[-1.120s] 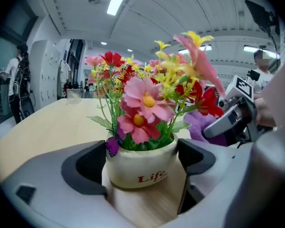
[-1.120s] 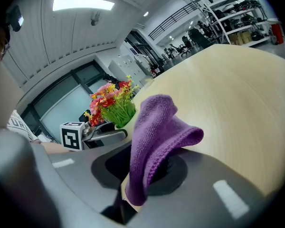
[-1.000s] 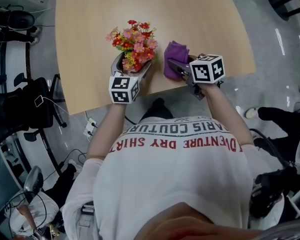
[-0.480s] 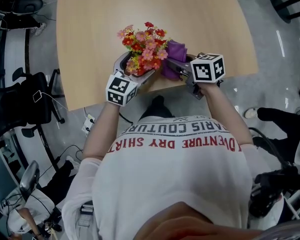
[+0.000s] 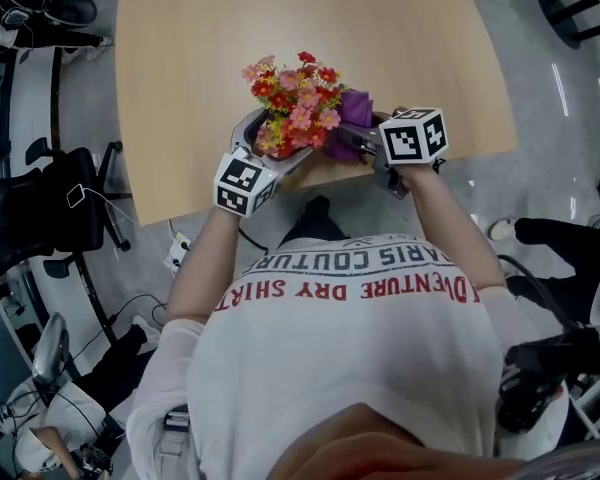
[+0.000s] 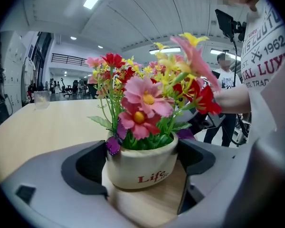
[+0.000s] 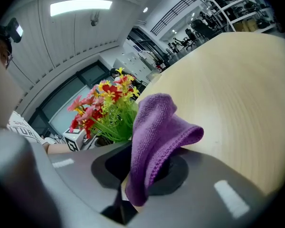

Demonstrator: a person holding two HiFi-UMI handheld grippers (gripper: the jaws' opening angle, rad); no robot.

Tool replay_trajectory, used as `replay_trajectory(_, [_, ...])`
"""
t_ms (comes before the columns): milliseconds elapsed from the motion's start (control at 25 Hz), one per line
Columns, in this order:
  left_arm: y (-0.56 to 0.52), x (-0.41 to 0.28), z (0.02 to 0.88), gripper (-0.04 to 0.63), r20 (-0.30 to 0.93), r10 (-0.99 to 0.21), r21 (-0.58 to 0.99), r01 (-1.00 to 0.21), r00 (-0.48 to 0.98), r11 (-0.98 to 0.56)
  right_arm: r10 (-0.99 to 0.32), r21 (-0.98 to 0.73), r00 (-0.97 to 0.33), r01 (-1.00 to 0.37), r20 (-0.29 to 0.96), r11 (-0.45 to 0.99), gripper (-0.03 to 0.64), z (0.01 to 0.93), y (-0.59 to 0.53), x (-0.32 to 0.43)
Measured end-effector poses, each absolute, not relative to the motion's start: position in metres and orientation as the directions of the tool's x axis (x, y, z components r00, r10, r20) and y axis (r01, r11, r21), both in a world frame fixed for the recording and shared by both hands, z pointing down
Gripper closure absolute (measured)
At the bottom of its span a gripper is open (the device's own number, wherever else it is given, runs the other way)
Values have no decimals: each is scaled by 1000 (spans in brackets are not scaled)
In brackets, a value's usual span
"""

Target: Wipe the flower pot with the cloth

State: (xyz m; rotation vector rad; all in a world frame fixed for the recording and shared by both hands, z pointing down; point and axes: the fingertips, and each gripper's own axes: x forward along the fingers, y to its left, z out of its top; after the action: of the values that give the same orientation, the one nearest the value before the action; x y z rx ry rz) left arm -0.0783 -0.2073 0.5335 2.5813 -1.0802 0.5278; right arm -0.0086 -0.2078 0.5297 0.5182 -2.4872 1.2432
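- Evidently both forearms reach forward from the chest to the near edge of the table (image 5: 180,58), with the grippers side by side and pointing away from the body.
- Left gripper (image 5: 273,140): jaws set wide, pads clamped against both sides of the flower pot (image 6: 140,167).
- Right gripper (image 5: 348,136): jaws clenched on a fold of the purple cloth (image 7: 156,132), which bunches above them and hangs below.
- Location: the pot is at the near table edge, with the cloth just beside the flowers (image 5: 295,98).
- Obstructed: in the head view the flowers cover most of the pot. Contact between cloth and pot cannot be confirmed, nor whether the pot's base rests on the table.
- Orientation: the pot stands roughly upright, mouth up and long axis vertical. Its red lettering faces the left gripper's camera.
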Motion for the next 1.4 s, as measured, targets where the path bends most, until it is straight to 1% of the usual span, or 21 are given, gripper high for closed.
replay_trajectory(240, [-207, -83, 534, 118, 437, -616, 125, -723, 655, -680, -171, -643, -820, -541, 546, 541, 569, 557, -216, -8])
replay_trajectory(400, [-207, -80, 531, 118, 440, -602, 124, -709, 666, -694, -138, -573, -758, -586, 638, 572, 569, 571, -219, -3])
replay_trajectory(560, [-212, -85, 536, 118, 451, -587, 128, -700, 672, -703, -108, -560, -732, -599, 673, 572, 569, 582, -226, -9])
replay_trajectory(720, [-213, -87, 538, 118, 447, -595, 140, -709, 668, -692, -111, -574, -734, -608, 670, 549, 569, 583, -229, -9])
replay_trajectory(960, [-205, -93, 539, 117, 451, -657, 150, -777, 604, -611, -225, -589, -756, -630, 615, 506, 569, 568, -226, 10])
replay_trajectory(1120, [-193, -94, 545, 117, 485, -681, 153, -820, 549, -551, -264, -590, -761, -634, 593, 500, 569, 553, -214, 27])
replay_trajectory(1240, [-183, -93, 544, 117, 478, -721, 171, -858, 502, -484, -273, -599, -773, -621, 572, 505, 569, 543, -197, 37])
replay_trajectory(1320, [-181, -91, 540, 99, 461, -759, 179, -886, 459, -427, -278, -600, -777, -618, 565, 508, 569, 539, -186, 44])
replay_trajectory(1400, [-182, -89, 538, 95, 447, -796, 174, -912, 409, -371, -283, -605, -782, -614, 556, 507, 569, 538, -176, 50])
